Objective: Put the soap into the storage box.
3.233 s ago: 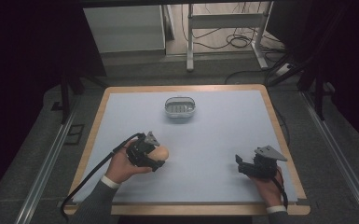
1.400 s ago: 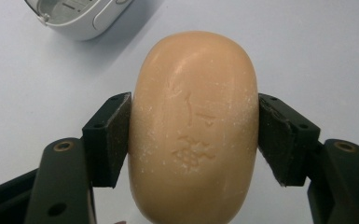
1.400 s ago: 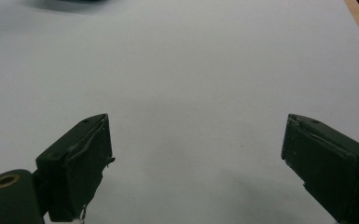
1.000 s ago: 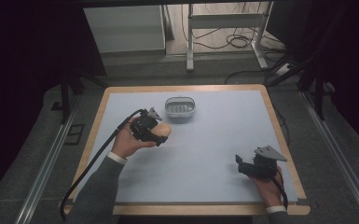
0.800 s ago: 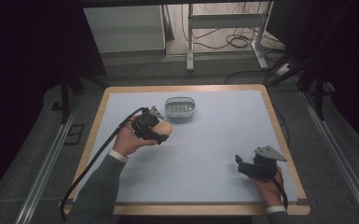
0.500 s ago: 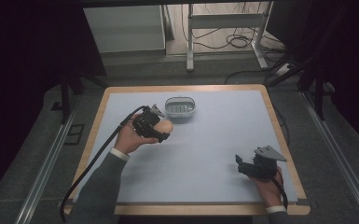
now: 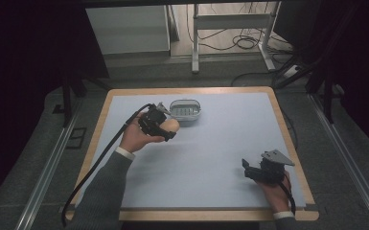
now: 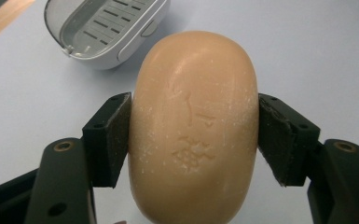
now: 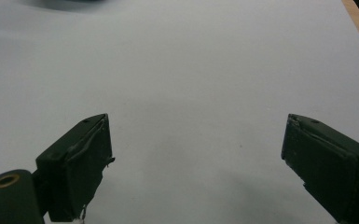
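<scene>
My left gripper (image 7: pixel 168 128) is shut on a tan oval bar of soap (image 7: pixel 170 126), held above the table just left of a grey soap dish (image 7: pixel 186 110). In the left gripper view both black pads press the sides of the soap (image 8: pixel 193 126), and the soap dish (image 8: pixel 105 28) with its slotted insert lies beyond it at the upper left. My right gripper (image 7: pixel 247 168) rests near the table's front right, and in the right gripper view its fingers (image 9: pixel 77 163) stand wide apart with bare table between them.
The table top (image 7: pixel 220 143) is pale blue with a wooden rim (image 7: pixel 287 139). A cable trails from the left gripper off the front left edge. Beyond the table's far edge stand a white cabinet (image 7: pixel 127 28) and a metal frame (image 7: pixel 230 24) on the floor.
My left hand has carried the soap a little farther toward the soap dish. The right gripper has stayed where it was.
</scene>
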